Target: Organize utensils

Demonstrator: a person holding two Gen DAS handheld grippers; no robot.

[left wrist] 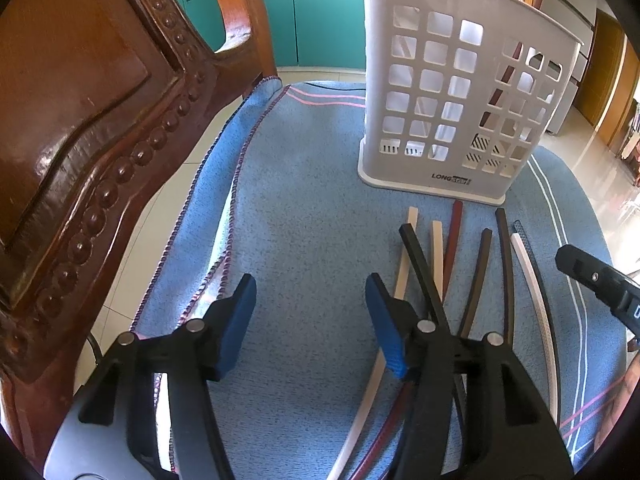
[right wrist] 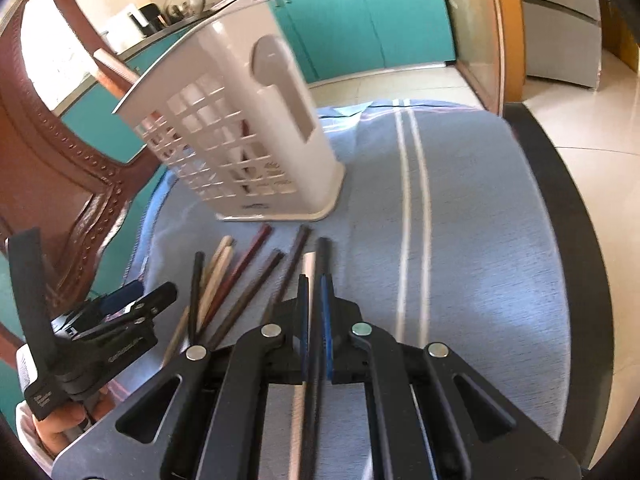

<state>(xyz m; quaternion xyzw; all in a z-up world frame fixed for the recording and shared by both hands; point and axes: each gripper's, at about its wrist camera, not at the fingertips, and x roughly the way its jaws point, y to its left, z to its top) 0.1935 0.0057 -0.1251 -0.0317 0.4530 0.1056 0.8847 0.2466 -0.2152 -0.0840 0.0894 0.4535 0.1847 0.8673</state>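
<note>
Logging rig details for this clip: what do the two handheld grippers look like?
Both match: black plastic scissor-style linkages with round silver pivot pins and flat blue pads on the fingers. The left gripper appears side-on in the right wrist view with small white lettering. The right gripper shows a grey base plate.

In front of my left gripper the blue cloth lies bare up to the white utensil holder, so I can pass there freely. On its left side the carved wooden chair stands close and blocks that way. To its right the loose chopsticks cover the cloth. Beyond them, past my right gripper, the striped part of the cloth is free until the table edge.
</note>
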